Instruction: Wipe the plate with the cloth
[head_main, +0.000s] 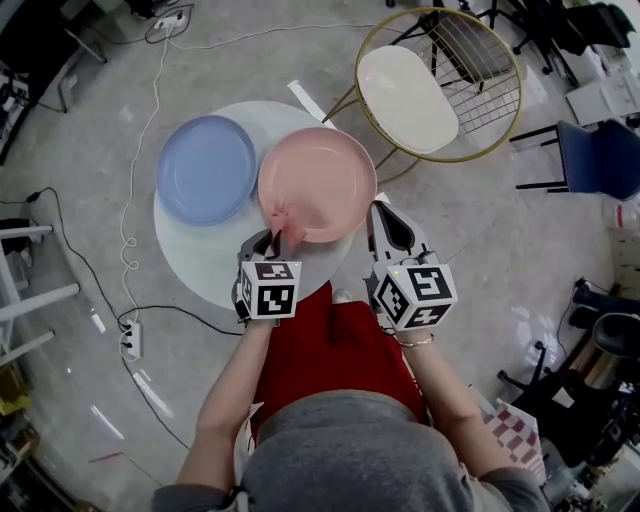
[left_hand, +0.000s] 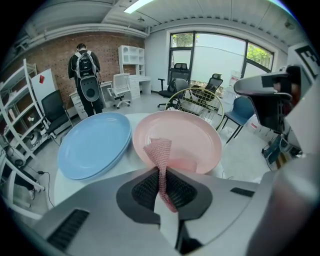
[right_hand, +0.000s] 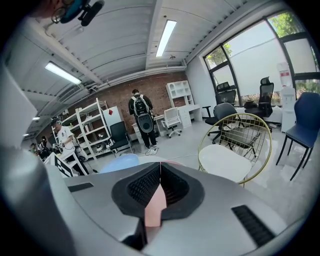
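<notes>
The left gripper (head_main: 274, 240) pinched the pink knitted cloth (left_hand: 159, 150) in its fingers, the free end lying straight ahead on the near rim of the round pink plastic plate (head_main: 320, 180). The right gripper (head_main: 381, 218) had its fingers clamped on that plate's right edge.

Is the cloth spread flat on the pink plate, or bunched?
Bunched: the left gripper is shut on the cloth, whose crumpled end stands over the near rim of the pink plate.

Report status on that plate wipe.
Left gripper shut on cloth, cloth at pink plate's near rim. Right gripper shut on plate's right edge. Blue plate alongside, nothing in the way.
</notes>
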